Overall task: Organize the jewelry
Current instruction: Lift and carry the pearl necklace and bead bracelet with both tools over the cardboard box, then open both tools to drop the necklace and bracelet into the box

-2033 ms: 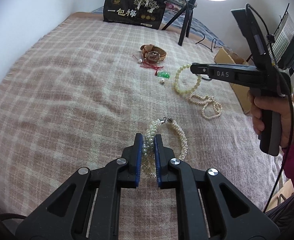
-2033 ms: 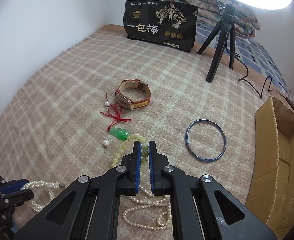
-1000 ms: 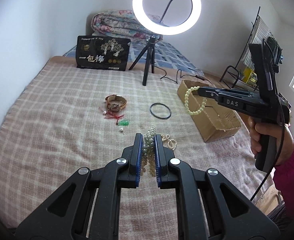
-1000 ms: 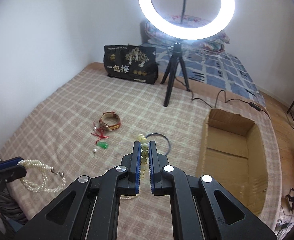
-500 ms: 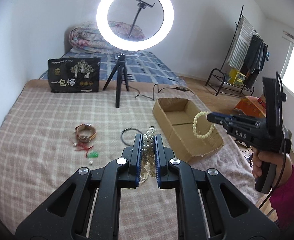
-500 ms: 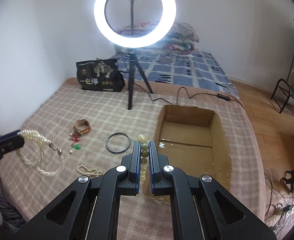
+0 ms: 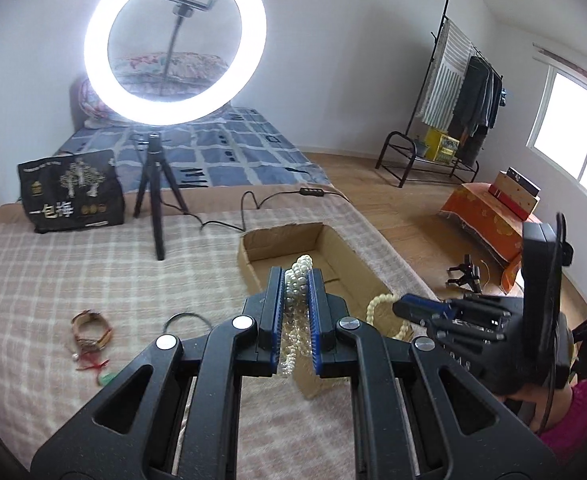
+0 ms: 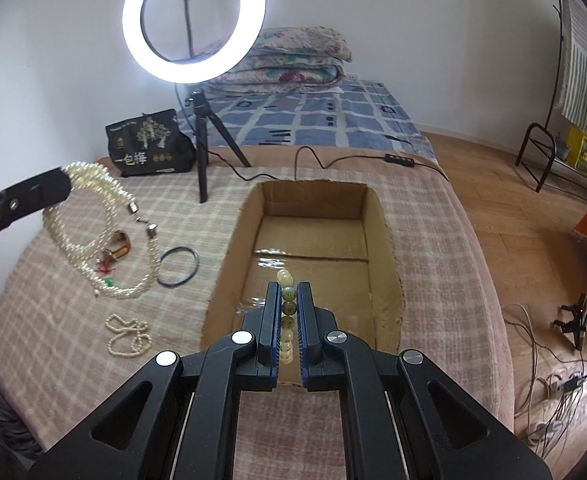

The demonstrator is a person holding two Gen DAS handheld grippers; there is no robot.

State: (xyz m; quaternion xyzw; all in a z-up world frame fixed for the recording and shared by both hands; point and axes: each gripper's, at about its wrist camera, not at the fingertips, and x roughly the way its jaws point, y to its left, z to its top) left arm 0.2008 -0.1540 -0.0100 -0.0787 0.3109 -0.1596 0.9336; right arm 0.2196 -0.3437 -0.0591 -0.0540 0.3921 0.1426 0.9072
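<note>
My left gripper (image 7: pixel 296 276) is shut on a multi-strand pearl necklace (image 7: pixel 298 280), held in the air; in the right wrist view the necklace (image 8: pixel 105 236) dangles from it left of the box. My right gripper (image 8: pixel 288 292) is shut on a pale yellow-green bead bracelet (image 8: pixel 287 300), held over the near end of the open cardboard box (image 8: pixel 385 240). In the left wrist view the bracelet (image 7: pixel 377 308) hangs at the box's (image 7: pixel 253 268) near right rim.
On the plaid blanket lie a small pearl string (image 8: pixel 127 338), a dark bangle (image 8: pixel 178 267), a brown-strap watch (image 7: pixel 91 330) and a red cord with a green charm (image 7: pixel 103 374). A ring light on a tripod (image 8: pixel 201 152) and a black bag (image 8: pixel 149 146) stand behind.
Both grippers lifted their jewelry off the blanket and carried it right, to the cardboard box. The bead bracelet now hangs over the box's near end; the pearl necklace is closer to the box.
</note>
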